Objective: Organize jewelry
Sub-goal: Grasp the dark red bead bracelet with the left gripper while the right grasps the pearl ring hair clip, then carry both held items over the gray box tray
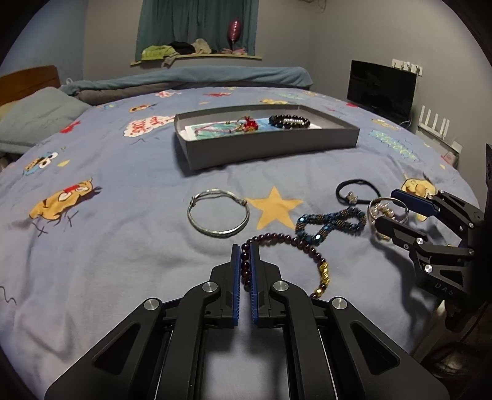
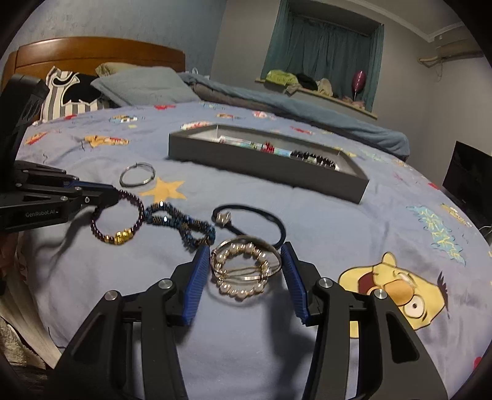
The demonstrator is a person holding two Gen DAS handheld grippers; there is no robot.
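Left wrist view shows the left gripper (image 1: 245,250) angled down, clamping the purple bead bracelet (image 1: 286,243), while the right gripper (image 2: 244,261), half-open, straddles the pearl bangle (image 2: 246,270).

Bedspread (image 1: 123,246): blue, printed with cartoon figures and a yellow star (image 1: 273,207); covers the near and middle ground.
Pillow (image 1: 33,117): grey-blue, far left on the bed.
Headboard (image 2: 92,54): brown wood, curved top, far left.
Striped cushion (image 2: 69,92): black and white, against the headboard, left of the pillow.
Rolled blanket (image 1: 190,78): blue over grey, along the bed's far edge.
Curtain (image 1: 196,24): teal, drawn, on the far wall.
Sill (image 1: 196,57): below the curtain; holds crumpled clothes, green, black and beige.
Balloon (image 1: 235,29): pink, on a stick, right end of the sill.
Monitor (image 1: 381,89): black, screen dark, far right by the wall.
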